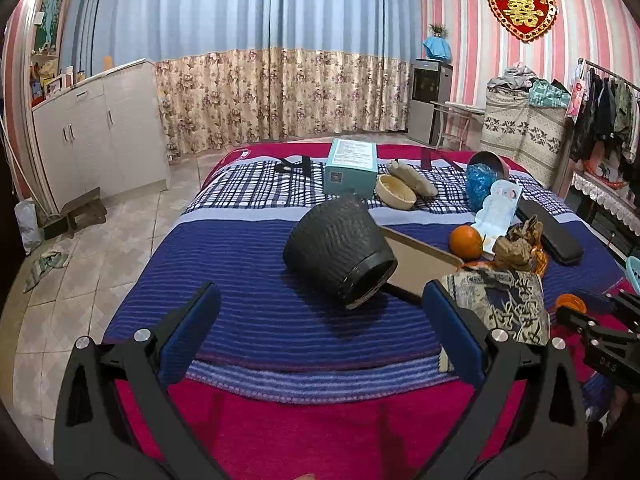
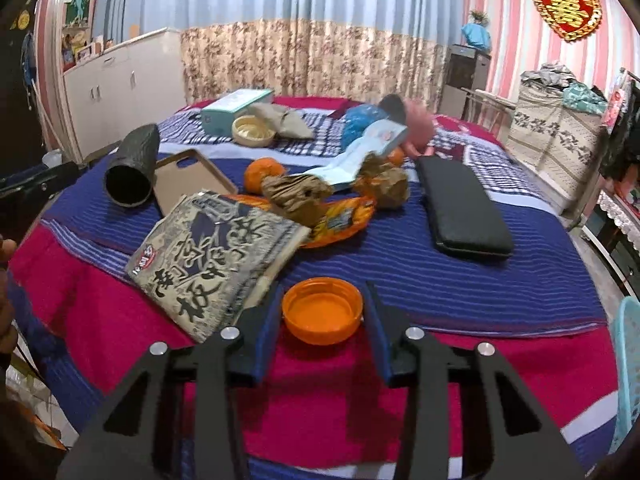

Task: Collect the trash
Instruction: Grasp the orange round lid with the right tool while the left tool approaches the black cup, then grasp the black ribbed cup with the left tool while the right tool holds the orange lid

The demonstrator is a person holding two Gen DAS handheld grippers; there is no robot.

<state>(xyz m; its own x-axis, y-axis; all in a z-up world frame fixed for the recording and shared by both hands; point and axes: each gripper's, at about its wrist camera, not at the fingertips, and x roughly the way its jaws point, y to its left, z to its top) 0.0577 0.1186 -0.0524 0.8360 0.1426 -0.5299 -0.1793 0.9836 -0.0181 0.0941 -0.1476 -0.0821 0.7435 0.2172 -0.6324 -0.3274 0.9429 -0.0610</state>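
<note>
The bed (image 1: 248, 288) has open striped blanket on its near left; clutter crowds the right. The left tongs (image 1: 320, 320) gape empty before a toppled black pot (image 1: 340, 252). The right tongs (image 2: 324, 312) pinch an orange cap (image 2: 322, 314) near the bed's front edge, beside a printed packet (image 2: 216, 256) whose writing is unreadable.

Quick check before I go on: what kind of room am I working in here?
Most likely a home bedroom: the clutter lies on a bed with striped blankets, floor-length curtains cover the far wall, and clothes hang on a rack at the right.
</note>
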